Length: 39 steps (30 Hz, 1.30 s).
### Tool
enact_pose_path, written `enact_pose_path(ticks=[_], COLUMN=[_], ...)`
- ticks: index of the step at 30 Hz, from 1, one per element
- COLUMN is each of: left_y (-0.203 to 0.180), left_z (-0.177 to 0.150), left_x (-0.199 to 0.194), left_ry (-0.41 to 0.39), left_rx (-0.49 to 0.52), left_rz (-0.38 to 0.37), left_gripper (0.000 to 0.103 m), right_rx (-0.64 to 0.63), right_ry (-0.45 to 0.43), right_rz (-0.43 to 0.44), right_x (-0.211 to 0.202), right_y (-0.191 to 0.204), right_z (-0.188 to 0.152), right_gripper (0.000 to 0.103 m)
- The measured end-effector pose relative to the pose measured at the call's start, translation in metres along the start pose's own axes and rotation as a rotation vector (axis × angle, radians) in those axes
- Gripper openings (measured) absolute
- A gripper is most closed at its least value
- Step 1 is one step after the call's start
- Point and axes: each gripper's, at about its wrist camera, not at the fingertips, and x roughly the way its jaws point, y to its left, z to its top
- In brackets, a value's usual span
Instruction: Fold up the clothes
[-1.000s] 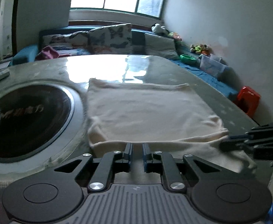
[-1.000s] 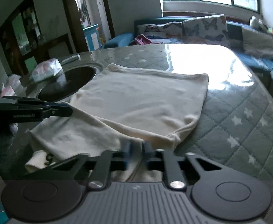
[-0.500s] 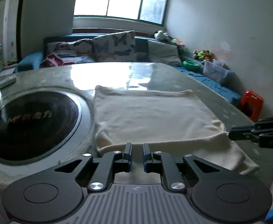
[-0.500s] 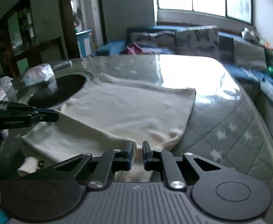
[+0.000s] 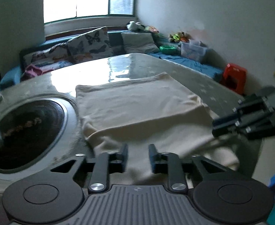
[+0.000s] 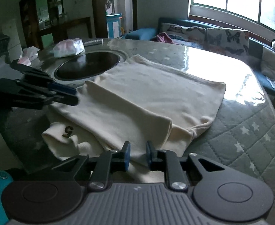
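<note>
The cream shirt [image 6: 146,97] lies folded on the glossy grey table [image 6: 250,131], just beside its round black inset [image 6: 87,65], near edge hanging over the rim. Left gripper [image 5: 136,156] and right gripper [image 6: 137,154] both stand parted above that edge, holding nothing

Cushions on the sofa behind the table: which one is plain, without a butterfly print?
The grey cushion, toward the wall end of the sofa in the left wrist view. It is plain; the cushion beside it carries dark butterflies on white.
</note>
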Motion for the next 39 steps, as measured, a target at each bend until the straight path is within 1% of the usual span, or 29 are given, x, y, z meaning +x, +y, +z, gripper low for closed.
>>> enact_pose_path(ticks=[4,7,9,10,12,15,17,18,19,20,21,22,23,25,29,34,36,38,39], left_y=[-0.009,-0.022,-0.032,-0.037,-0.045,-0.055,-0.059,-0.06,-0.059,-0.058,-0.056,-0.055,-0.053,-0.048,-0.034,-0.018,-0.014,-0.01,-0.008], left_z=[-0.016,-0.03,-0.036,-0.039,-0.044,-0.048,-0.048,-0.047,-0.046,-0.045,-0.044,-0.043,-0.04,-0.032,-0.01,0.014,0.017,0.019,0.02], left_x=[-0.024,-0.033,-0.031,-0.03,-0.024,-0.016,-0.013,-0.011,-0.01,-0.01,-0.01,-0.01,-0.01,-0.011,-0.004,0.013,0.02,0.026,0.03], left_ry=[0.007,0.007,0.001,-0.002,-0.016,-0.044,-0.063,-0.068,-0.074,-0.08,-0.087,-0.093,-0.099,-0.11,-0.112,-0.095,-0.084,-0.074,-0.069], left_rx=[0.138,0.266,0.342,0.377,0.43,0.478,0.493,0.491,0.48,0.467,0.455,0.441,0.424,0.373,0.269,0.166,0.145,0.129,0.121], left_rz=[-0.012,-0.017,-0.019,-0.021,-0.019,-0.02,-0.026,-0.025,-0.025,-0.026,-0.027,-0.027,-0.024,-0.026,-0.027,-0.05,-0.059,-0.061,-0.061], left_gripper=[0.035,0.037,0.037,0.037,0.037,0.037,0.036,0.034,0.025,0.019,0.017,0.011,0.01,0.009,0.008,0.008,0.007,0.006,0.005], right_rx=[-0.018,-0.021,-0.033,-0.05,-0.084,-0.135,-0.169,-0.186,-0.203,-0.22,-0.236,-0.251,-0.264,-0.291,-0.343,-0.396,-0.413,-0.418,-0.405], right_ry=[0.005,-0.005,-0.007,-0.003,0.004,0.015,0.022,0.026,0.029,0.033,0.036,0.035,0.03,0.019,-0.001,-0.032,-0.04,-0.038,-0.026], right_rz=[0.007,0.015,0.017,0.014,0.008,0.0,-0.006,-0.009,-0.012,-0.014,-0.017,-0.017,-0.015,-0.011,-0.003,0.003,-0.003,-0.004,0.006], right_x=[-0.003,-0.012,-0.018,-0.02,-0.025,-0.032,-0.036,-0.039,-0.041,-0.043,-0.045,-0.046,-0.045,-0.042,-0.038,-0.028,-0.018,-0.01,-0.006], right_y=[0.002,0.001,0.002,0.003,0.007,0.012,0.016,0.018,0.02,0.021,0.023,0.025,0.026,0.029,0.034,0.038,0.036,0.032,0.029], right_z=[-0.001,0.002,0.002,0.001,-0.002,-0.005,-0.008,-0.009,-0.01,-0.011,-0.012,-0.013,-0.013,-0.015,-0.017,-0.017,-0.016,-0.014,-0.012], right_gripper=[0.017,0.019,0.025,0.03,0.031,0.034,0.042,0.042,0.043,0.045,0.048,0.053,0.054,0.055,0.06,0.06,0.058,0.048,0.045])
